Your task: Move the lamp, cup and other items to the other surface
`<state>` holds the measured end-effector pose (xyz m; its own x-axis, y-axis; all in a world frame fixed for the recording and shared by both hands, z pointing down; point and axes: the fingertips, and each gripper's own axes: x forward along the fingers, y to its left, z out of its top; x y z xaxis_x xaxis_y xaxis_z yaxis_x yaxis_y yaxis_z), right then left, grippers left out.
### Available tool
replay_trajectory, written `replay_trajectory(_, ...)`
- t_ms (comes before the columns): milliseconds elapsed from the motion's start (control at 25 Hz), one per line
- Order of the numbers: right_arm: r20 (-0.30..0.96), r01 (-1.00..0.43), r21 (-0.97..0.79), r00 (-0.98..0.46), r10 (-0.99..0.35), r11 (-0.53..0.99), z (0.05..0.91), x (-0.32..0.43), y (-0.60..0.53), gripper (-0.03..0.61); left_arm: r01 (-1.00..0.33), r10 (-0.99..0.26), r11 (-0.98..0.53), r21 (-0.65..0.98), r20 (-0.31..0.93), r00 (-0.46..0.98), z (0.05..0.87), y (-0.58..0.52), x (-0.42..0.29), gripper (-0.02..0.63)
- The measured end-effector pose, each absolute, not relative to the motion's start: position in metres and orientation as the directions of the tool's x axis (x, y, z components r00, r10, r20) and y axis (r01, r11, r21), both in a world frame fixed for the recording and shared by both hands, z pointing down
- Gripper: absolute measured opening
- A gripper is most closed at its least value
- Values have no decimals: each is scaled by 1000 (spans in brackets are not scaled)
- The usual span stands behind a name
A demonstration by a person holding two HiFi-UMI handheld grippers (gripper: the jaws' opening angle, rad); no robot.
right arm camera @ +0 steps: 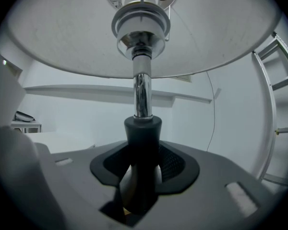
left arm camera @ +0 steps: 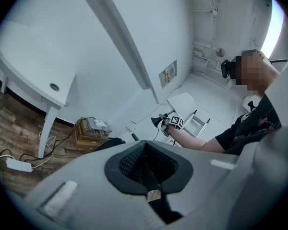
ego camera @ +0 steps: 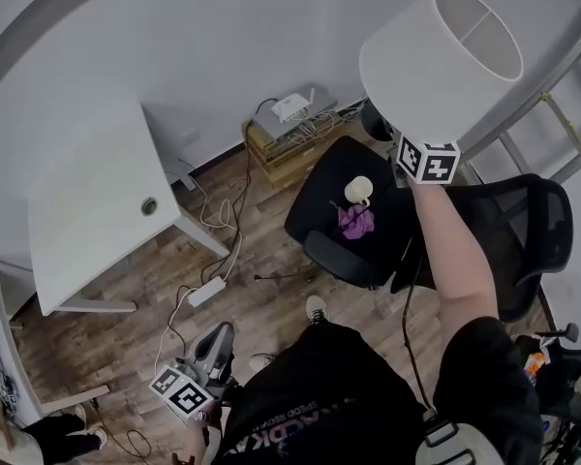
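Right tongs (right arm camera: 141, 174) clamp the black stem of the white-shaded lamp (ego camera: 443, 56), upper right, above the black office chair (ego camera: 315, 216). Left tongs (left arm camera: 146, 169) are closed, empty. The top-heavy shade may swing, slipping the grip.

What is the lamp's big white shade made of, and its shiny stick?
On the lamp, the shade looks like white fabric or paper: matte, faintly grainy. The pole looks like polished metal: shiny, with mirror-like streaks. The dark collar in the right gripper looks like matte plastic or rubber; I can't tell which.
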<state>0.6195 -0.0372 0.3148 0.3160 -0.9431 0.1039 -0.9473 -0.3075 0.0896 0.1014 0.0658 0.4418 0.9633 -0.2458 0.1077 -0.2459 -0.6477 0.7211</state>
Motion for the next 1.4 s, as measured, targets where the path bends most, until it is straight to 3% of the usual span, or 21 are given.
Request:
replay_trajectory(320, 140, -895, 33, 445, -884, -445, 373, 713, 18, 155, -232, -180, -670, 705, 149, 972, 444, 53, 172, -8)
replay_trajectory(720, 190, -770, -70, 613, -767, -634, 470, 792, 92, 155, -229, -7, -664, 712, 301, 954, 467, 53, 244, -8)
replay_trajectory(1400, 347, -574, -200, 717, -605, -794, 642, 828, 189, 155, -267, 214, -639, 721, 500, 839, 527, 85, 314, -8)
